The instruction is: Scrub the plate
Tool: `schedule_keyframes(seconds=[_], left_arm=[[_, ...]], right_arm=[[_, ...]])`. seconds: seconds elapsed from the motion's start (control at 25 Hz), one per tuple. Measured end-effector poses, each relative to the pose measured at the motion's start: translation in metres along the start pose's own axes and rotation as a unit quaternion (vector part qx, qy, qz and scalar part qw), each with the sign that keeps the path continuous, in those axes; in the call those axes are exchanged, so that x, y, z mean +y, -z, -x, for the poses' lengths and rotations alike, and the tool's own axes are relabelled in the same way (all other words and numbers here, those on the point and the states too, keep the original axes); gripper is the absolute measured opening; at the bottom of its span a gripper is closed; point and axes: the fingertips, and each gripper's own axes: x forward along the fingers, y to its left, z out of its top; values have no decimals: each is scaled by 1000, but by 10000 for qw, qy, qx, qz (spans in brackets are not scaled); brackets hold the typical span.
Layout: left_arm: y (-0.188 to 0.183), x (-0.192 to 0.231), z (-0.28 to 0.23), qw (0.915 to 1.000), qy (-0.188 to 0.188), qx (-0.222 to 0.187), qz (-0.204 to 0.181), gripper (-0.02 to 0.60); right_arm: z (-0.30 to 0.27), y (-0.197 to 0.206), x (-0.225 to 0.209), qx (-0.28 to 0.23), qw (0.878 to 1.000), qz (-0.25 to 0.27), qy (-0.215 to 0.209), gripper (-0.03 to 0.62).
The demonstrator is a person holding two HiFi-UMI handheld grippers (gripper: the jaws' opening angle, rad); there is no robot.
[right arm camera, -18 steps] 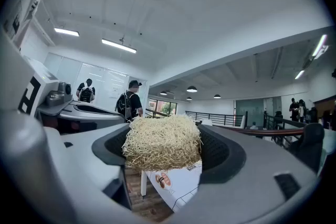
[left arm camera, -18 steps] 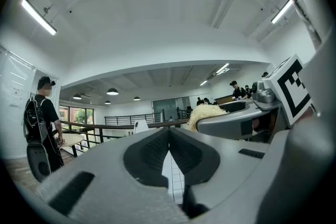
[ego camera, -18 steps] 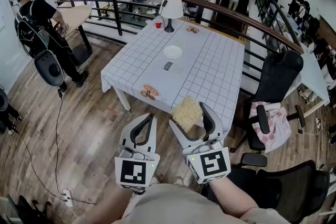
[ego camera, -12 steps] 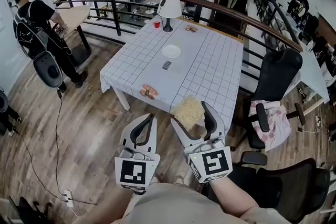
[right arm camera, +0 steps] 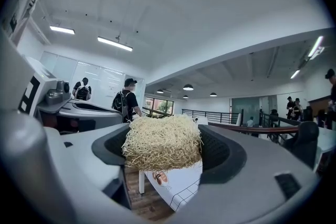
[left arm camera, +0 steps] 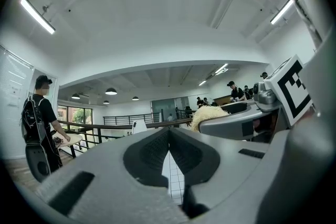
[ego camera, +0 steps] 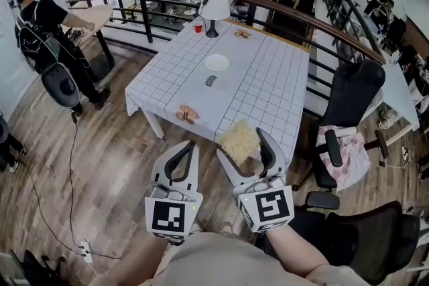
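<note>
The white plate (ego camera: 216, 62) lies far off, near the middle of the table with the checked cloth (ego camera: 268, 90). My right gripper (ego camera: 242, 145) is shut on a straw-coloured scrub pad (ego camera: 240, 137), held in the air short of the table's near edge. In the right gripper view the scrub pad (right arm camera: 163, 143) fills the gap between the jaws. My left gripper (ego camera: 186, 146) hangs beside it over the wooden floor. Its jaws meet with nothing between them, as the left gripper view shows of this gripper (left arm camera: 168, 140).
On the table stand a white lamp (ego camera: 214, 7), a red cup (ego camera: 197, 28), a small dark object (ego camera: 211, 81) and two printed food pictures or dishes (ego camera: 188, 114). Black office chairs (ego camera: 355, 97) stand right. A person with a backpack (ego camera: 47, 37) stands left; a cable (ego camera: 70, 164) crosses the floor.
The table has drifted slightly left and up in the head view. Both grippers keep their pose; the scrub pad stays gripped.
</note>
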Motion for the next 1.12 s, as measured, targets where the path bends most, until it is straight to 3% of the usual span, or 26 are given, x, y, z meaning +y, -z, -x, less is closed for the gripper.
schedule_keyframes(seconds=[0.44, 0.64, 1.12], left_arm=[[2, -26, -7, 10000, -26, 63, -11, 12], [0, -39, -11, 9997, -121, 35, -190, 12], [6, -88, -25, 9992, -347, 174, -64, 12]], right_arm=[[15, 11, -15, 19, 9998, -17, -177, 377], [29, 15, -26, 6, 9995, -33, -308, 377], [56, 28, -68, -51, 9990, -119, -430, 377]])
